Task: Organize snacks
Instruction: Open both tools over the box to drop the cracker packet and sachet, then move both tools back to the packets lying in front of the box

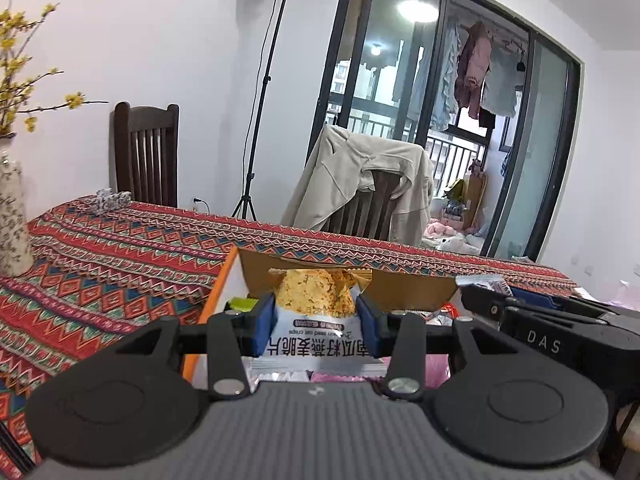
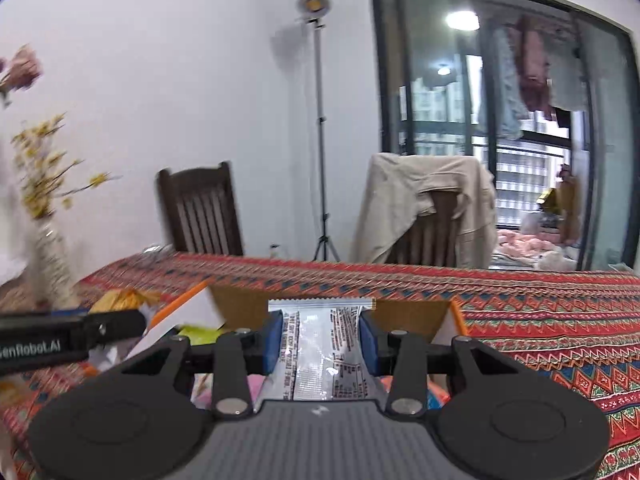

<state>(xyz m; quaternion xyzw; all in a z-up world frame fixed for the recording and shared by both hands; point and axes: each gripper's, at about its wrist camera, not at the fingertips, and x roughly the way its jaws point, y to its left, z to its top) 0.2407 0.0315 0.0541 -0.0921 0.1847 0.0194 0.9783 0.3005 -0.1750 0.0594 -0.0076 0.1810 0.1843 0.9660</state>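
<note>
Your left gripper (image 1: pixel 316 322) has its blue pads pressed on the sides of a white crisp packet (image 1: pixel 316 320) — the pictured crisps point away from you and the print reads upside down. The packet hangs over the open box (image 1: pixel 408 286), an orange-edged carton with a brown cardboard inside, which stands on the patterned tablecloth (image 1: pixel 120 256). More packets lie in the box under your fingers, green to the left and pink lower down.

Your right gripper (image 2: pixel 322 344) is likewise clamped on a packet, a silver one (image 2: pixel 322 344), back side toward the camera with small print and a crimped top edge. No earlier view shows its jaws moving. It too sits above the box (image 2: pixel 408 318), near the far wall of it.

Each gripper shows at the edge of the other's view, so the two are side by side over the carton. A vase (image 1: pixel 12 220) of yellow flowers stands on the cloth to the left — well apart from the box.
</note>
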